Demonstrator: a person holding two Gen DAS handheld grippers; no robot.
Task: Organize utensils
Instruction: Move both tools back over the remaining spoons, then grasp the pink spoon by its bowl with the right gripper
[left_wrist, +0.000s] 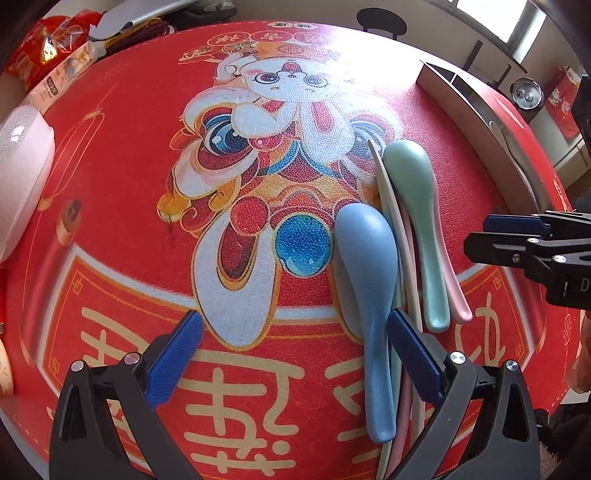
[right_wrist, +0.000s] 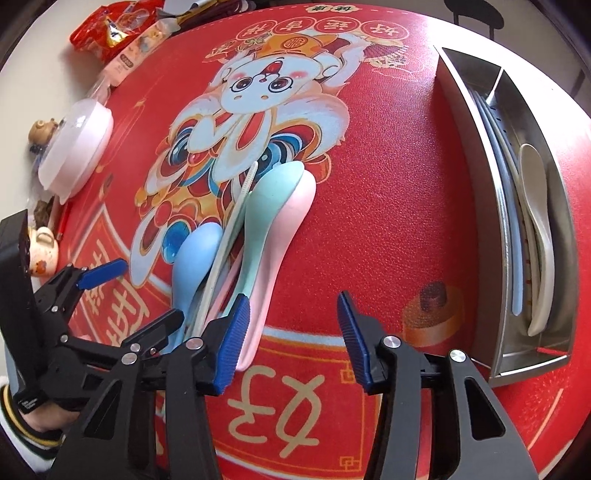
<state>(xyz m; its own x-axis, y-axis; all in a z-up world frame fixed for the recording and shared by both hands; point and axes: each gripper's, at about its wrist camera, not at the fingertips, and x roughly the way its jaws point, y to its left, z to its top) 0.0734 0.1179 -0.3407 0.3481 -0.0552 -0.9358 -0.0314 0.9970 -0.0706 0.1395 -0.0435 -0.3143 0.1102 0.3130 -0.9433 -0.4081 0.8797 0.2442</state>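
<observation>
Right gripper (right_wrist: 291, 332): jaws part open, nothing between the pads; only bare red mat shows in the gap. Its left finger (right_wrist: 233, 343) stands touching or just beside the handle of the pink spoon (right_wrist: 280, 236), which lies outside the jaws at 10 o'clock from the gap.

Left gripper (left_wrist: 291, 354): jaws wide, holding nothing. The handle of the blue spoon (left_wrist: 369, 280) runs just inside its right finger (left_wrist: 413, 354), not pressed by either pad.

Utensil pile: blue spoon, green spoon (left_wrist: 417, 218), pink spoon and a cream-white flat utensil (left_wrist: 391, 206), bundled side by side with handles overlapping, at 12 to 1 o'clock from the left gripper's gap and 10 to 11 o'clock from the right's.

Steel organizer tray (right_wrist: 476, 184): at 2 o'clock from the right gripper, well apart from the pile. One compartment already holds a cream spoon (right_wrist: 535, 206) and other long pieces.

Red printed mat (right_wrist: 369, 184): covers the table under everything.

Risks, as judged:
- Closing the right jaws where they stand would likely pinch empty mat, since the pink handle sits outside the left finger.
- Handles overlap; a pull on one spoon may drag or scatter its neighbours.
- The two grippers work close together at the handle ends and could collide.
- Smooth, rounded handles may slip out of a shallow pinch.
</observation>
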